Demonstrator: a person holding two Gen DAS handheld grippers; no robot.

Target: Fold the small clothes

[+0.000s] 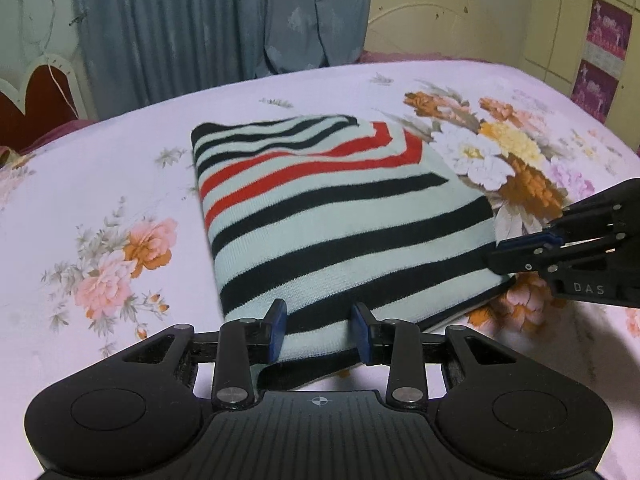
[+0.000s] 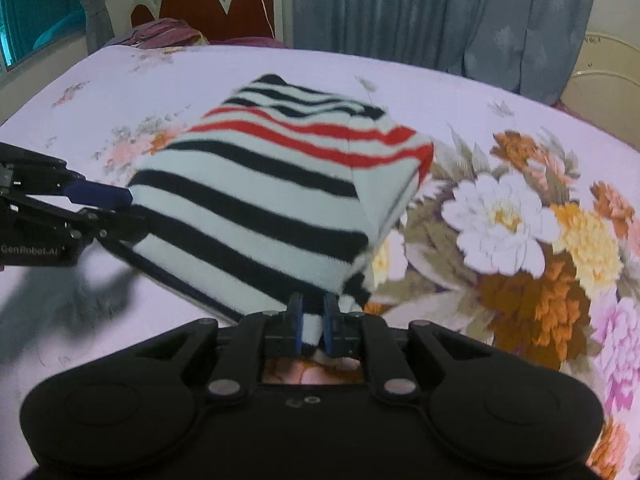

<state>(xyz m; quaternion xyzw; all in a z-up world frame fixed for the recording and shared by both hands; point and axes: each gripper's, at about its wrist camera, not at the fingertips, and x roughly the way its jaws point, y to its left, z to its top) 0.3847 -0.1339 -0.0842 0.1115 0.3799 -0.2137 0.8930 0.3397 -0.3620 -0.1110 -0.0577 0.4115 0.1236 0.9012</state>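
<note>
So the striped knit top (image 1: 328,216) is folded into a chunky rectangle and sits on the bed, on the floral bedsheet (image 1: 120,184), more or less mid-mattress. It's pale mint with dark navy bands, plus a couple of red stripes toward the far end. The near edge is where both grabbers are working. The left gripper (image 1: 320,330) has its two blue-padded fingers (image 1: 278,330) standing a fair way apart, with the near hem of the top running between them; the fabric fills the gap and looks bunched in there, so I'd call it clamped on that edge. The right gripper (image 2: 313,322) is on the neighbouring corner, jaws almost together and pinching a narrow bit of the knit, which looks lifted a little off the sheet there. From the left wrist view you can see the right one (image 1: 516,248) coming in from the right side, touching the edge of the top. From the right wrist view the left one (image 2: 108,204) pokes in from the left against the garment's side. Beyond all that: a big flower print in orange, white and yellow (image 2: 520,216) just right of the top, grey-blue curtains (image 1: 224,20) behind the bed, and a red headboard with a white scalloped frame (image 2: 224,12).
</note>
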